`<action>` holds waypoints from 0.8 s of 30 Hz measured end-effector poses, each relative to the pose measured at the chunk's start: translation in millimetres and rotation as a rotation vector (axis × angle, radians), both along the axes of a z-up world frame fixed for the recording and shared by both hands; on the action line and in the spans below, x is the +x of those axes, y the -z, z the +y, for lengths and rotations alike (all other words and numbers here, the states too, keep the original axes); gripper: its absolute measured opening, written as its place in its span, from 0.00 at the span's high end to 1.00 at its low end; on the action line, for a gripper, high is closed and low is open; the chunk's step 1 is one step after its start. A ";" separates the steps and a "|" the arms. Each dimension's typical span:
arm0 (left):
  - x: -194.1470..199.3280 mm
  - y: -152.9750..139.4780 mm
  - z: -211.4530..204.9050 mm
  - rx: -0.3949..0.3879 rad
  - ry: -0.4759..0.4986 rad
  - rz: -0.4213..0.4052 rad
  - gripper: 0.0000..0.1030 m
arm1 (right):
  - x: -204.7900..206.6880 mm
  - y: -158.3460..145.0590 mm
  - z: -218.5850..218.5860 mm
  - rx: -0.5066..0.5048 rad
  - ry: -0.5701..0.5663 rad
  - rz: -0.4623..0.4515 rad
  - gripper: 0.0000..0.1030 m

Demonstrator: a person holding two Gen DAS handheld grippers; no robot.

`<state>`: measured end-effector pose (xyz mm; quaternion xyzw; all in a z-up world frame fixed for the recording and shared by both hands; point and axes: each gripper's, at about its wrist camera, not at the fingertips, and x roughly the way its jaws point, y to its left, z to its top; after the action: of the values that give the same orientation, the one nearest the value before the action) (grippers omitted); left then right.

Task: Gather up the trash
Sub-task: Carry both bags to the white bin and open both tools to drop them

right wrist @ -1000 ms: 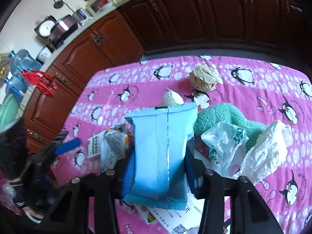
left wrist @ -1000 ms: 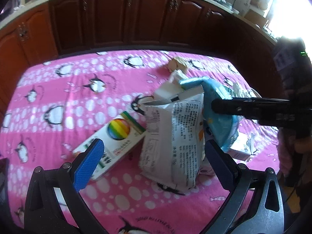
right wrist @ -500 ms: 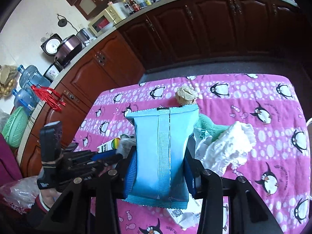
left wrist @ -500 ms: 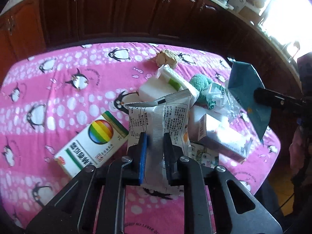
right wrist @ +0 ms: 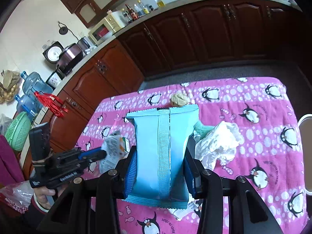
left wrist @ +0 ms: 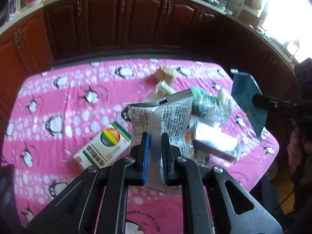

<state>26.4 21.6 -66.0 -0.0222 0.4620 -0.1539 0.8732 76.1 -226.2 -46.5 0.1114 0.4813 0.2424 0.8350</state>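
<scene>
My left gripper is shut on a white snack bag with black print and holds it above the pink penguin cloth. My right gripper is shut on a light blue snack bag, lifted over the table; this bag also shows in the left wrist view at the right. On the cloth lie a white box with a rainbow circle, a white carton, a green cloth, crumpled white plastic and a beige crumpled wad.
Dark wooden cabinets run behind the table. Water bottles, a green basket and a rice cooker stand at the left. A white rim shows at the right edge of the table.
My left gripper closed on the white snack bag and lifted it off the pile. My right gripper rose and pulled back with the blue bag.
</scene>
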 end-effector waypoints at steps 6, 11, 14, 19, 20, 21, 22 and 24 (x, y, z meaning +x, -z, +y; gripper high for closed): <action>7.4 -26.4 -26.1 -0.028 0.054 -0.036 0.91 | -2.3 -7.6 -22.6 -0.012 0.049 -0.020 0.59; 17.9 -40.0 -71.5 -0.044 0.138 -0.050 0.91 | -5.0 -13.1 -54.7 -0.038 0.120 -0.035 0.59; 27.5 -41.9 -103.3 -0.046 0.186 -0.054 0.91 | -8.0 -14.8 -81.0 -0.057 0.176 -0.039 0.59; 44.0 -38.1 -155.6 -0.055 0.252 -0.031 0.91 | -9.8 -11.2 -125.8 -0.083 0.268 -0.027 0.59; 47.7 -37.6 -166.1 -0.056 0.264 -0.027 0.91 | -9.4 -10.0 -135.2 -0.089 0.284 -0.023 0.59; 51.9 -36.1 -177.1 -0.058 0.276 -0.019 0.91 | -9.3 -9.0 -143.4 -0.100 0.303 -0.021 0.59; 56.0 -34.6 -190.6 -0.059 0.291 -0.011 0.91 | -9.1 -7.9 -153.0 -0.111 0.325 -0.018 0.59; 58.6 -31.2 -212.9 -0.055 0.312 -0.009 0.91 | -9.4 -4.9 -174.0 -0.123 0.365 -0.010 0.59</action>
<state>85.1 -191.3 -34.8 0.0268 0.4516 -0.3005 0.8397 66.7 -400.3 -41.5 0.1445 0.4627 0.0575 0.8728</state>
